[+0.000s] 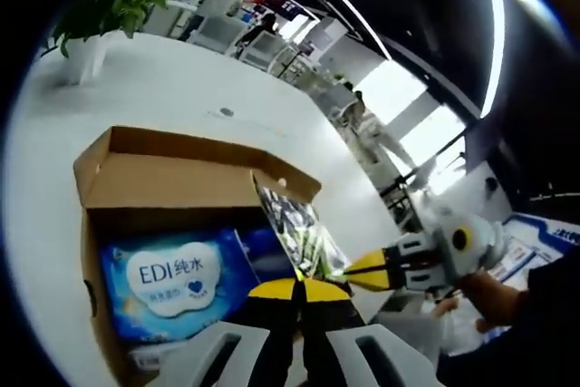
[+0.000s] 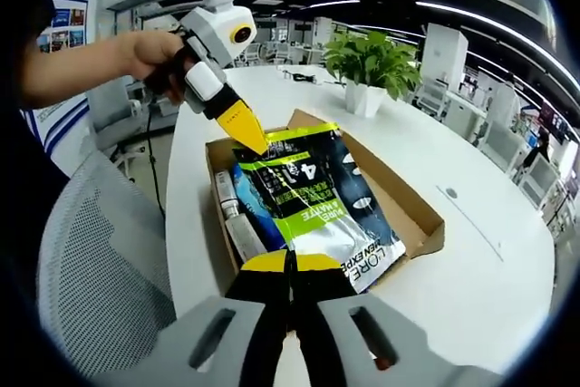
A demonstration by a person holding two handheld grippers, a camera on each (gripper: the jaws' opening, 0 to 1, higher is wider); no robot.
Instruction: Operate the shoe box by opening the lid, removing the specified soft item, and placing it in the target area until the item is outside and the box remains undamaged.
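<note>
Blue "EDI" pack [image 1: 177, 283] in box [image 1: 154, 174]

The open cardboard box [image 2: 412, 215] is crowded: a silver-green pouch [image 2: 313, 210] covers most of it, beside a blue wipes pack [image 1: 177, 283]. The white table [image 2: 489, 287] around it seems free, apart from a potted plant [image 2: 370, 70].
</note>
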